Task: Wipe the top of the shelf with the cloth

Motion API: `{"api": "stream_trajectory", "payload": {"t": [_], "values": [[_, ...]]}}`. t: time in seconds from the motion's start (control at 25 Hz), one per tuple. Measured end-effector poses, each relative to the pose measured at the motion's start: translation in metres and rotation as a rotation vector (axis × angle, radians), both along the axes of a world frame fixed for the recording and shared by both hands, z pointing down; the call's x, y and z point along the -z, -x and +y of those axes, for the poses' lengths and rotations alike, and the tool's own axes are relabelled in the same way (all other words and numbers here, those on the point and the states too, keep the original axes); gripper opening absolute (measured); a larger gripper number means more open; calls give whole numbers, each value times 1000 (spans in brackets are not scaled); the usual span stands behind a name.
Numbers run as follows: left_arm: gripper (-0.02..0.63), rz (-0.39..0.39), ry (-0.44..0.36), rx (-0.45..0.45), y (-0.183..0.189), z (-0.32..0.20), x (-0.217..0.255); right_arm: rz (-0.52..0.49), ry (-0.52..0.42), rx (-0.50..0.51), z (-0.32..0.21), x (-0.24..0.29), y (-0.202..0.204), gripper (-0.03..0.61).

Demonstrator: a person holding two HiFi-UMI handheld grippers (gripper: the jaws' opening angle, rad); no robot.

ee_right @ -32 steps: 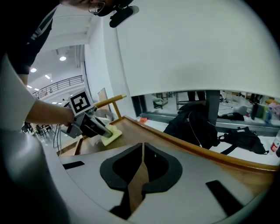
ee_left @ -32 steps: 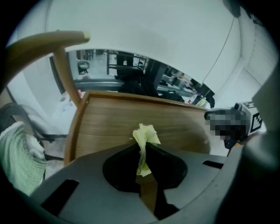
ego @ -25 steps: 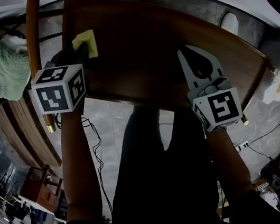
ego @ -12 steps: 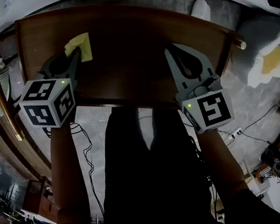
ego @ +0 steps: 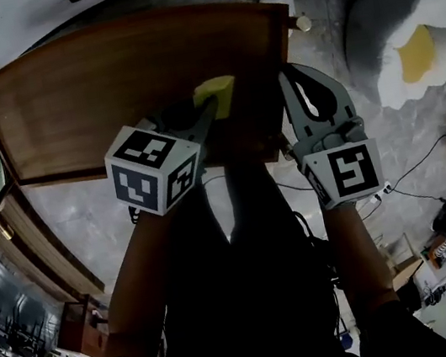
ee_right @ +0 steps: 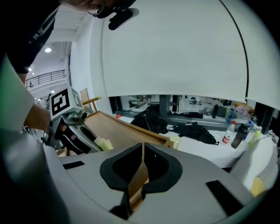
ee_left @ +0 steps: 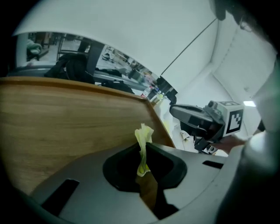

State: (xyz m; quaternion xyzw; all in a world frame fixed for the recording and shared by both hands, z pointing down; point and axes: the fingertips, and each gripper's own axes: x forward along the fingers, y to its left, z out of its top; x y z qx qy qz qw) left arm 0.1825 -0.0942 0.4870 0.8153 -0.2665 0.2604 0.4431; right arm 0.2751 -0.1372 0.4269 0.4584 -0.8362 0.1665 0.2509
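The shelf [ego: 80,96] top is seen stretching away to the left. Near its near right corner, the yellow cloth [ego: 216,95] is pinched in the left gripper [ego: 207,109], bunched into a narrow strip whose long axis runs along the jaws and points far-right. The right gripper [ego: 294,75] is pressed together, empty, at the shelf's right edge.

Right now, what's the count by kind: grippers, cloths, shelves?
grippers: 2 (left gripper shut on the cloth; right gripper shut, empty)
cloth: 1, yellow
shelf: 1, wooden top
total: 4
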Motion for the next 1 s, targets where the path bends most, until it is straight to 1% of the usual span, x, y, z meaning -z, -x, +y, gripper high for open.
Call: {"api": "stream_trajectory", "payload": {"t": [0.12, 0.24, 0.32, 0.44, 0.6, 0.72, 0.88, 1.0], "values": [[35, 11, 19, -21, -36, 14, -4, -1, 2, -7, 9, -3, -23, 26], [35, 21, 39, -22, -59, 21, -6, -7, 8, -1, 17, -5, -37, 26], [35, 12, 49, -28, -71, 25, -10, -10, 11, 2, 20, -5, -44, 26], [35, -10, 52, -27, -77, 27, -15, -16, 13, 3, 23, -6, -50, 26], [35, -35, 37, -51, -75, 27, -16, -20, 17, 15, 23, -8, -44, 26], [35, -68, 3, -72, -67, 26, -17, -26, 6, 30, 20, -6, -30, 26], [35, -86, -11, -53, -38, 21, -21, -32, 11, 56, 24, -7, 0, 26], [35, -126, -24, -40, -5, 18, -23, -41, 39, 70, 28, -12, 27, 26]]}}
